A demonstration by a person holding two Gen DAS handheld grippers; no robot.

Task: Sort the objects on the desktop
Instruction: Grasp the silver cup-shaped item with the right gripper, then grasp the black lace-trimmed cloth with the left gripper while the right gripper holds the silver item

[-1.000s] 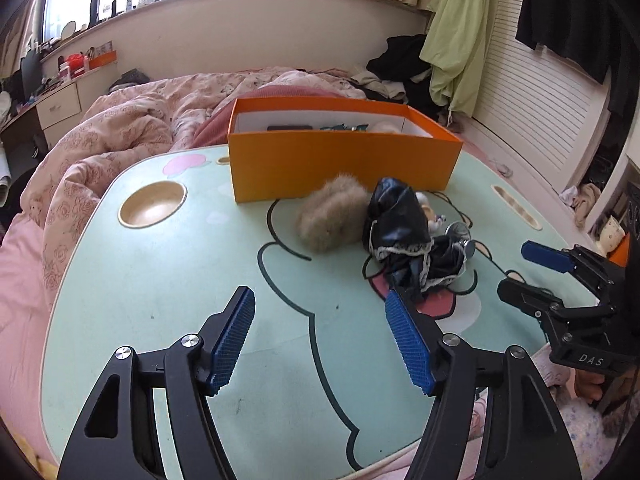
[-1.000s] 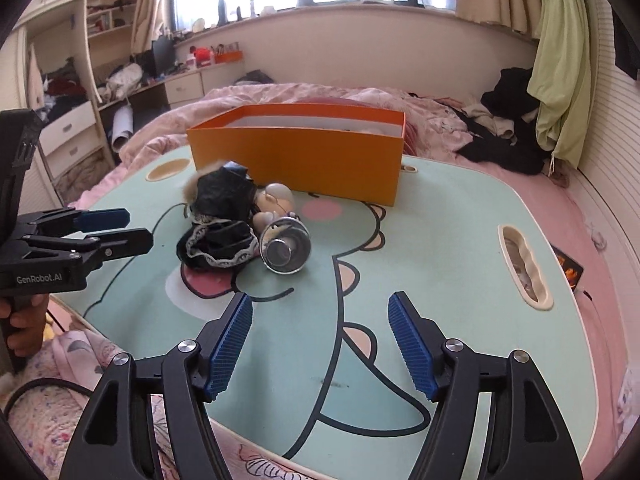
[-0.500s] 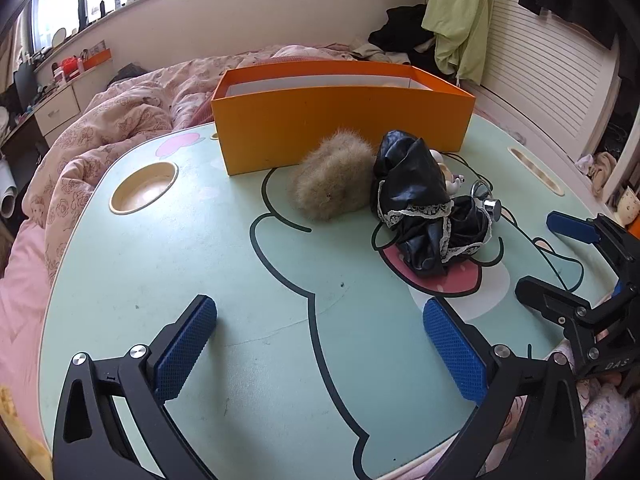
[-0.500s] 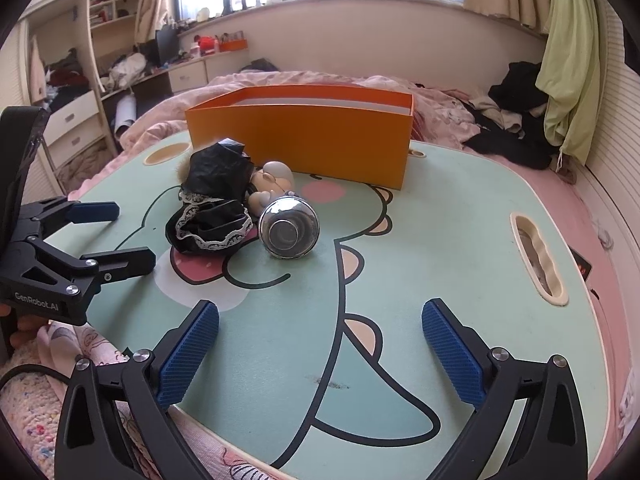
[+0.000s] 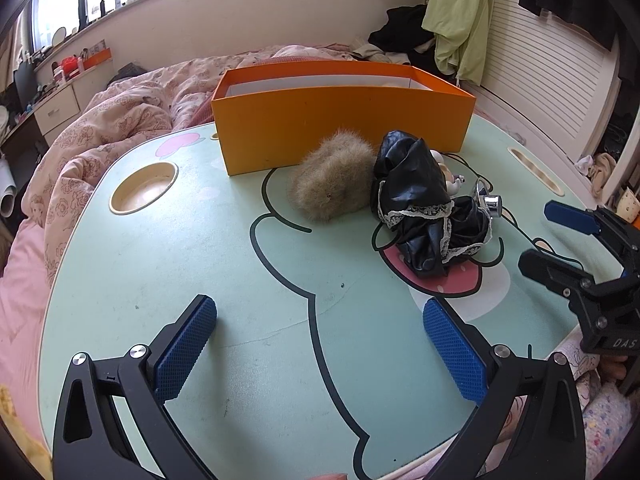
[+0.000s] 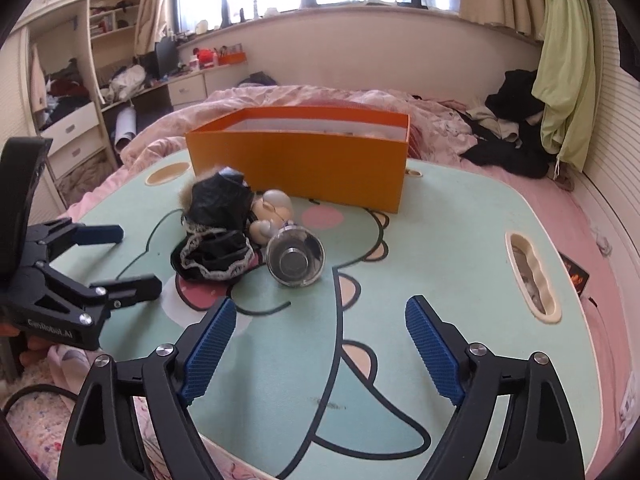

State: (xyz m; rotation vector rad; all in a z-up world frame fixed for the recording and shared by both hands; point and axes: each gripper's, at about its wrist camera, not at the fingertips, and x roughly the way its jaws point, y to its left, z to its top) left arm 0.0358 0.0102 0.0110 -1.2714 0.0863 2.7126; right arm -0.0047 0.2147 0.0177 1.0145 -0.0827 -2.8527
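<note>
Two tongs hover over the mint tabletop [image 5: 168, 264], both holding nothing: the left tongs [image 5: 320, 344] spread wide, the right tongs [image 6: 320, 348] closing. A doll in black dress [image 5: 428, 216] lies mid-tabletop, its furry hair [image 5: 332, 184] touching the orange box [image 5: 344, 124] behind. A shiny round metal piece [image 6: 296, 258] rests against the doll, nearest the right tongs. A rumpled pink quilt [image 5: 100, 136] lies beyond the tabletop

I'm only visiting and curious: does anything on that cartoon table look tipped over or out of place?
Yes. A doll in a black lace-trimmed dress lies flopped on the table in front of the orange box, and a clear round bottle lies on its side against it. Nothing looks spilled or broken.
</note>
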